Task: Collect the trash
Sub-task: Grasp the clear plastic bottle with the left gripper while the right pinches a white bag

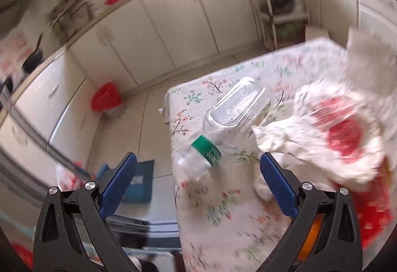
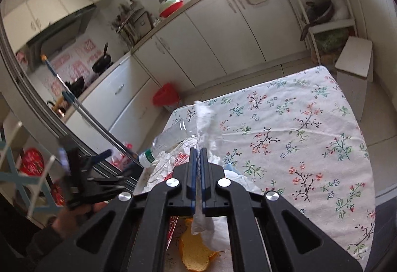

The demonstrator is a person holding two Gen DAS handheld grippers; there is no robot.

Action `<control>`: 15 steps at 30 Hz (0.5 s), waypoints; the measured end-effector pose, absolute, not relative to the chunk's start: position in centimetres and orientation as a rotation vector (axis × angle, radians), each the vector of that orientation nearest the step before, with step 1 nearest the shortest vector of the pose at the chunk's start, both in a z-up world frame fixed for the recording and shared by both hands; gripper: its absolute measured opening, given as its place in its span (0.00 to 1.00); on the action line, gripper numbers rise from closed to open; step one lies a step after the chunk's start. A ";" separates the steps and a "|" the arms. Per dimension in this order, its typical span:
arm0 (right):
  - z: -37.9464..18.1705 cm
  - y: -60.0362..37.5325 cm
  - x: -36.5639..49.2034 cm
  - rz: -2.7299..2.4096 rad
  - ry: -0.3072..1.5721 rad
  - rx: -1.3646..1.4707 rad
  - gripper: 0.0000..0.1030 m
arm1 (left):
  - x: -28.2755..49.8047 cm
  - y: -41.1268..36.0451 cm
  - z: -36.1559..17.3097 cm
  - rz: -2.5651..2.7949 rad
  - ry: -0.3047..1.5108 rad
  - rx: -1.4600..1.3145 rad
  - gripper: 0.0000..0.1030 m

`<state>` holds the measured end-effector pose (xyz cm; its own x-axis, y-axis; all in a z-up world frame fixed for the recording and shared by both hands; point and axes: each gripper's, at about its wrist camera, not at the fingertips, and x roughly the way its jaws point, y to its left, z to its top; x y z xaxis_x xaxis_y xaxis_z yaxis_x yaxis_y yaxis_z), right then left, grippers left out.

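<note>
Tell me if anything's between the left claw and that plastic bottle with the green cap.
Nothing visible stands between them. The left claw is open, and the green cap of the plastic bottle lies straight ahead between its blue fingers. A crumpled white tissue lies just right of the bottle, close to the right finger.

Our rig, looks only: left gripper (image 1: pixel 198 162) has 2 matte black plastic arms w/ triangular cutouts, plus blue textured pads (image 1: pixel 119 187) on the inner faces. We count 4 round silver screws on it, 2 per side. Right gripper (image 2: pixel 198 155) is the same build: black frame, triangular cutouts, thin blue pads, 4 shiny screw heads. In the right wrist view we also see our left hand (image 2: pixel 74 216), bare skin, w/ a dark sleeve below it.
</note>
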<state>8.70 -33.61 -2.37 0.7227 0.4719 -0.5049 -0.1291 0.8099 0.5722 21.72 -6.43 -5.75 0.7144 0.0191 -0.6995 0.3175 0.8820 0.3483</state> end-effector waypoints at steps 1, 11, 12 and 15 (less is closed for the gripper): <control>-2.5 -33.9 8.9 0.348 0.689 0.544 0.04 | 22.4 -6.8 -6.2 -0.181 0.769 0.494 0.92; -2.4 -35.9 9.6 0.350 0.685 0.571 0.04 | 27.5 -10.5 -8.8 -0.298 0.820 0.563 0.76; -2.4 -35.9 9.6 0.350 0.686 0.564 0.04 | 27.8 -10.6 -9.2 -0.324 0.850 0.542 0.67; -2.4 -36.2 9.5 0.348 0.686 0.558 0.04 | 27.7 -10.8 -9.7 -0.330 0.865 0.542 0.60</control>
